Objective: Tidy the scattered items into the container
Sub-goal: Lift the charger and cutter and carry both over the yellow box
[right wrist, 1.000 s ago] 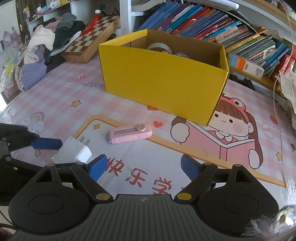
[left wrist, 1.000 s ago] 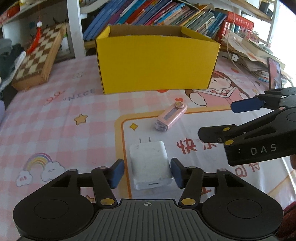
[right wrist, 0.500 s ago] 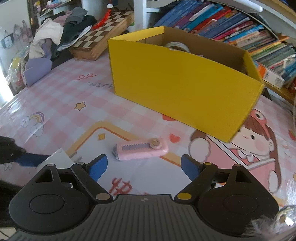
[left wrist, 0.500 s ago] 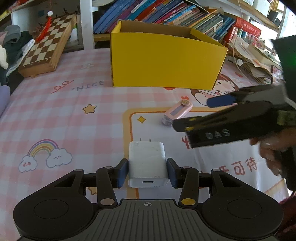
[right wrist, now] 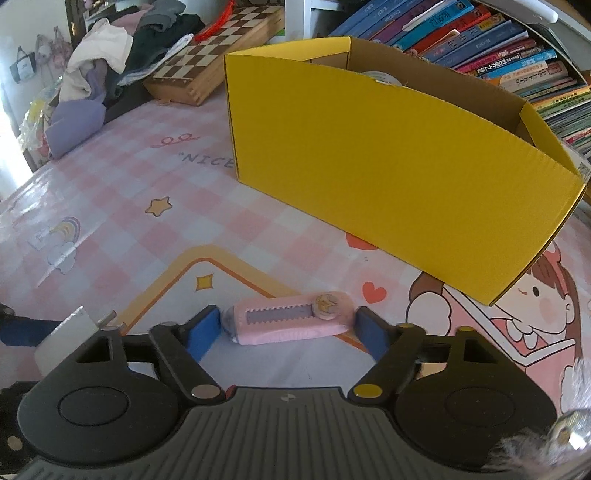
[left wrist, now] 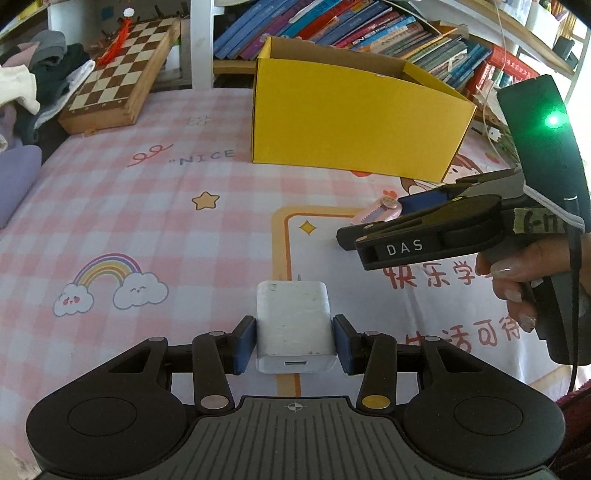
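The left gripper (left wrist: pixel 294 343) has its blue fingers (left wrist: pixel 244 341) pressed against both sides of the white charger (left wrist: pixel 293 326), which sits near the front edge of the desk (left wrist: pixel 147 229) with its prongs pointing toward the far edge. Slightly farther in, toward the desk's right side, the right gripper (right wrist: pixel 290 326) straddles the pink utility knife (right wrist: pixel 288 323) lengthwise: its fingers (right wrist: pixel 201 334) are spread wide, one at each end of the knife, and whether they touch it cannot be told. The knife lies flat on the cartoon-printed cloth. Beyond it, toward the far edge, stands the open yellow box (right wrist: pixel 388 177), a roll of tape (right wrist: pixel 380 78) just visible inside. A folded chessboard (left wrist: pixel 118 88) rests at the far left corner, with books (left wrist: pixel 332 26) shelved behind.
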A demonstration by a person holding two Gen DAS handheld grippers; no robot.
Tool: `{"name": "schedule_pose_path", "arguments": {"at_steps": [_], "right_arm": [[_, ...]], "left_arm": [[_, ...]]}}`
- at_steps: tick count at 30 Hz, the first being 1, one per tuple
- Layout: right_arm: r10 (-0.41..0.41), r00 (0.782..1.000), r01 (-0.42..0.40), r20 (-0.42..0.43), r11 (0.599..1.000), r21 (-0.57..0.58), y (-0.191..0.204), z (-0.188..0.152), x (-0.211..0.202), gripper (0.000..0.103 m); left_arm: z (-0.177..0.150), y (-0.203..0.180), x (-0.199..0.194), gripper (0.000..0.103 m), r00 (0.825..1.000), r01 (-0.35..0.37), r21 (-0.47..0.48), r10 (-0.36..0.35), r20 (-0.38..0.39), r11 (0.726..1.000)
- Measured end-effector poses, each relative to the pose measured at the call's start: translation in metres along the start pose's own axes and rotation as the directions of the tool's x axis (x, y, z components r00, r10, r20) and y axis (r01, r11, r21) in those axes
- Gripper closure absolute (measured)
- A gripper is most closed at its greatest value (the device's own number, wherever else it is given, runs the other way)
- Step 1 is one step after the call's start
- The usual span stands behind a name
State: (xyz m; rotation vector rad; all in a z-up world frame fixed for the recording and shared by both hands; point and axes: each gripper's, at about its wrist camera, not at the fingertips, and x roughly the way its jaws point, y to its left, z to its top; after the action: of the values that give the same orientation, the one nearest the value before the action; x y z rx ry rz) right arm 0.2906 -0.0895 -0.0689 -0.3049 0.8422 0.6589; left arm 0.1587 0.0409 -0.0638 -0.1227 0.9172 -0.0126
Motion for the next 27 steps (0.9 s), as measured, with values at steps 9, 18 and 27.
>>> {"name": "schedule_pose_path", "arguments": {"at_steps": [9, 18, 27], "right_arm": [[0.013, 1.0, -0.012, -0.006, 0.999, 0.033, -0.003, -0.005, -0.014, 0.027], [0.019, 1.0, -0.019, 0.007, 0.999, 0.048, -0.004, -0.013, -0.034, 0.027], [0.016, 1.0, -0.017, 0.009, 0.999, 0.036, -0.002, -0.017, -0.048, 0.027]], "left_arm": [[0.005, 0.001, -0.001, 0.06, 1.0, 0.028, -0.007, -0.027, 0.012, 1.0], [0.01, 0.002, -0.005, 0.06, 0.997, 0.064, -0.02, -0.063, 0.037, 0.998], [0.014, 0.006, -0.008, 0.06, 0.995, 0.089, -0.031, -0.088, 0.053, 0.996]]}}
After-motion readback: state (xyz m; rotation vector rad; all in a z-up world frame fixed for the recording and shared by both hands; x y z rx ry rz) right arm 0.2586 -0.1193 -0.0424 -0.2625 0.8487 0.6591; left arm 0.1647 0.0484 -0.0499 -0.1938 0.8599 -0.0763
